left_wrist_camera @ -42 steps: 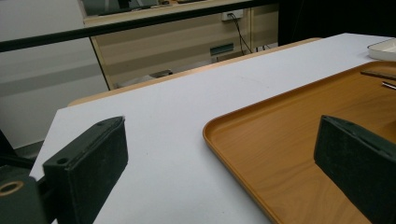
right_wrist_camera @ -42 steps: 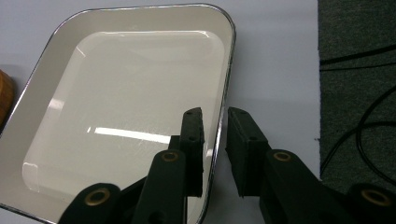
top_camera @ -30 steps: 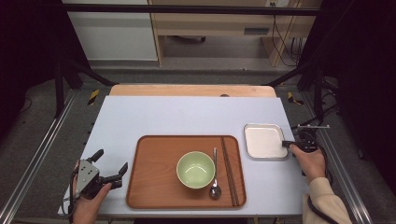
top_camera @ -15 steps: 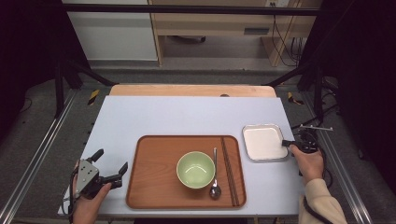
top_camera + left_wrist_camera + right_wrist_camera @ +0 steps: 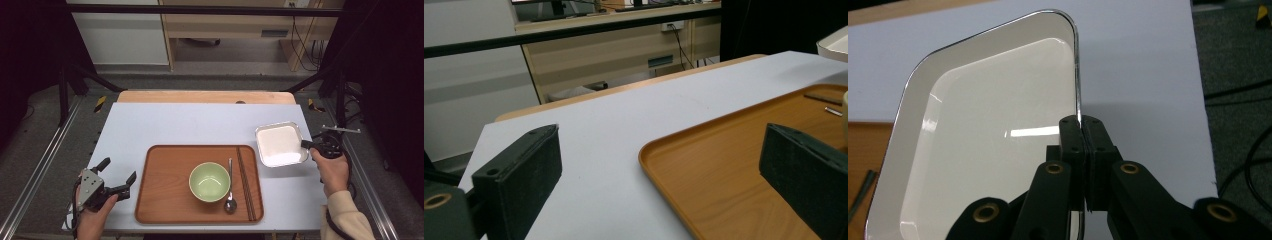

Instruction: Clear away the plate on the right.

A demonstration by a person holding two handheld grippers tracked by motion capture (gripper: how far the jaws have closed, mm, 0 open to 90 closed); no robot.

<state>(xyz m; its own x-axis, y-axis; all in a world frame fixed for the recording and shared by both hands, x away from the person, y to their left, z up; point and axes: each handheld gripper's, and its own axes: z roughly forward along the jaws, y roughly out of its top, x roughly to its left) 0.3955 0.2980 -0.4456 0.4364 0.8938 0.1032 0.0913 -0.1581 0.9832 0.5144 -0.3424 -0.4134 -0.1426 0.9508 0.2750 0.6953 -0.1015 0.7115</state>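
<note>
- Over the worktop (image 5: 200, 125), seen from the high view, the right hand-held gripper (image 5: 306, 144) is clamped on the right-hand rim of a white square dish (image 5: 280, 144), which sits just off the upper right corner of the wooden tray (image 5: 165, 185).
- The dish looks slightly tilted, its gripped side seemingly raised off the worktop, though the angle makes that hard to confirm. A pinch on the thin rim is probably the only purchase such a shallow dish offers.
- On the tray, a green bowl (image 5: 210, 181) stands near the middle, with a spoon (image 5: 230, 187) and a pair of chopsticks (image 5: 246, 182) laid just to its right, long axes running from the near edge toward the far edge. The setting reads as a meal tray, so the dish is likely meant to join it.
- The left hand-held gripper (image 5: 117, 176) rests at the tray's left edge, jaws apart and holding nothing.
- From the left gripper view, its two black pads stand wide, one over the bare worktop and one over the tray (image 5: 724, 175); it appears parked in waiting.
- From the right gripper view, the jaws are pressed together on the dish's (image 5: 988, 140) metallic rim, mid-side. The dish is near-square with no marked long axis; its open face points up.
</note>
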